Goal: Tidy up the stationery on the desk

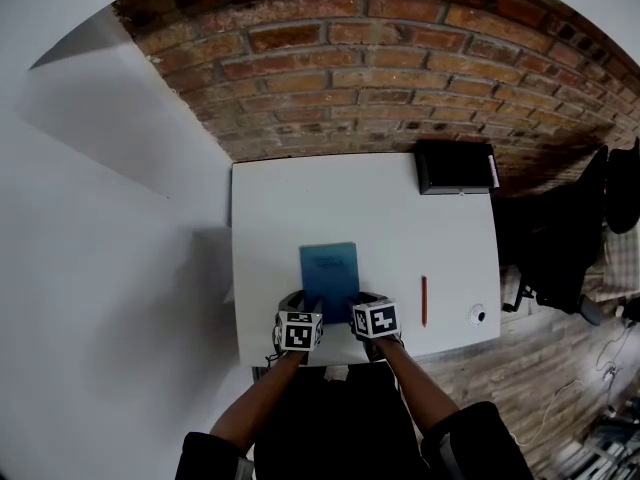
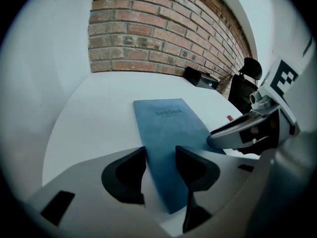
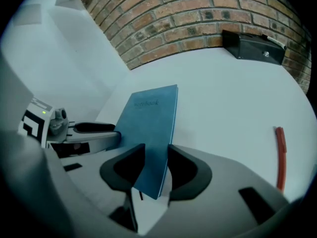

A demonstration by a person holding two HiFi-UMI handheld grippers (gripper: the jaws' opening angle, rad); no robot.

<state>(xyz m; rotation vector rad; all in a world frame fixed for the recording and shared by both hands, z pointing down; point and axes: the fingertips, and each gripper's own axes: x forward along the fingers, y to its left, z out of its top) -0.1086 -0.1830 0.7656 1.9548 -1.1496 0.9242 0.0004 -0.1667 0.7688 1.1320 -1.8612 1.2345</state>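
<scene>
On the white desk (image 1: 270,218): one blue rectangular notebook (image 1: 329,271), one thin red pen (image 1: 424,301), one small white round object (image 1: 478,315), one black rectangular box (image 1: 455,167). Box at the desk's upper right corner, contents not visible. Notebook at lower centre of the head view, pen to its right, round object further right, near the desk's edge. Two tongs, left tongs (image 2: 160,155) and right tongs (image 3: 156,150), each partly closed, gripping a near corner of the notebook.
</scene>
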